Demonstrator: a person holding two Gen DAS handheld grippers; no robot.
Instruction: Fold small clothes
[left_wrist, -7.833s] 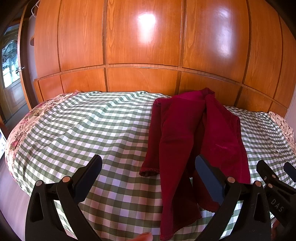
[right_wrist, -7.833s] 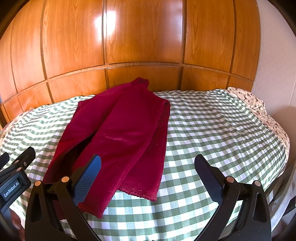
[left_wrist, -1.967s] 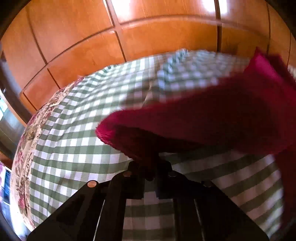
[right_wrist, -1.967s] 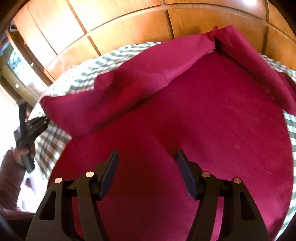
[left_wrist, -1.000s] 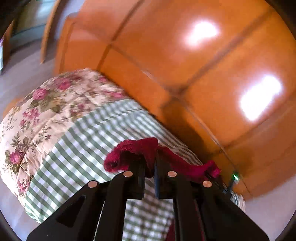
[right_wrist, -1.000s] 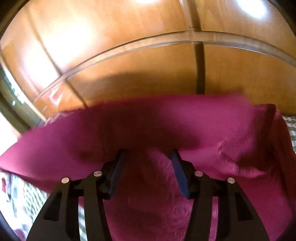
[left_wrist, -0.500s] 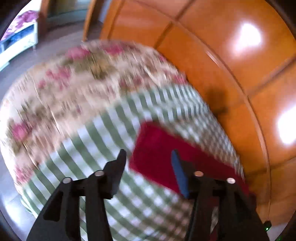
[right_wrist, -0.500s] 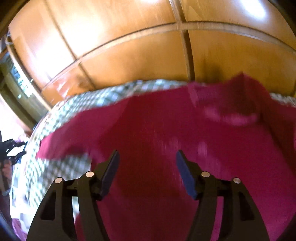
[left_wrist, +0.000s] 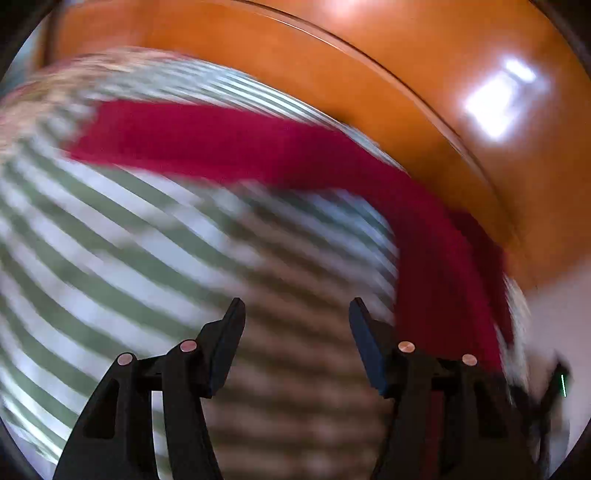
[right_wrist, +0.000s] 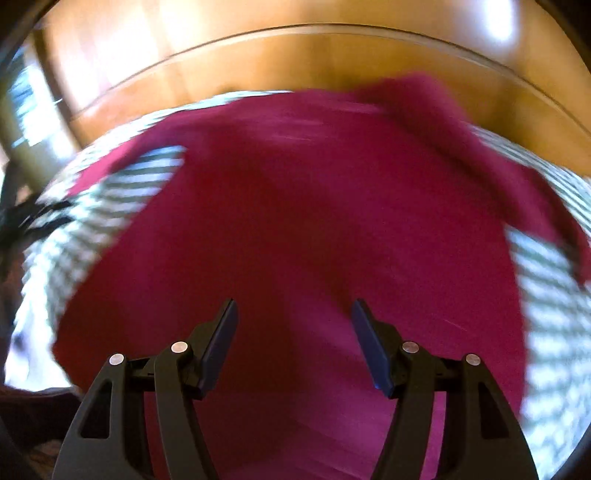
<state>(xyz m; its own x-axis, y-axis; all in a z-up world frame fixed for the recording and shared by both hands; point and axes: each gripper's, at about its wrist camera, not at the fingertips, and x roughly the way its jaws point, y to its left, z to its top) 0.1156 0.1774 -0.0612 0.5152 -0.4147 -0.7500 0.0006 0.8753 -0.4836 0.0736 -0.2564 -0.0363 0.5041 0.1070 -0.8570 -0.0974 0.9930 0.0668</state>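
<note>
A: Both views are smeared by motion. The green checked bedspread (left_wrist: 122, 258) blurs into plain stripes, so its squares cannot be told apart.

B: And the red garment (right_wrist: 314, 229)?

A: Its edges are soft, its kind unreadable. Its near part runs off the bottom of the right wrist view, behind the finger mounts.

B: That dark shape at the left edge (right_wrist: 26, 218)?

A: Too blurred to tell.
</note>
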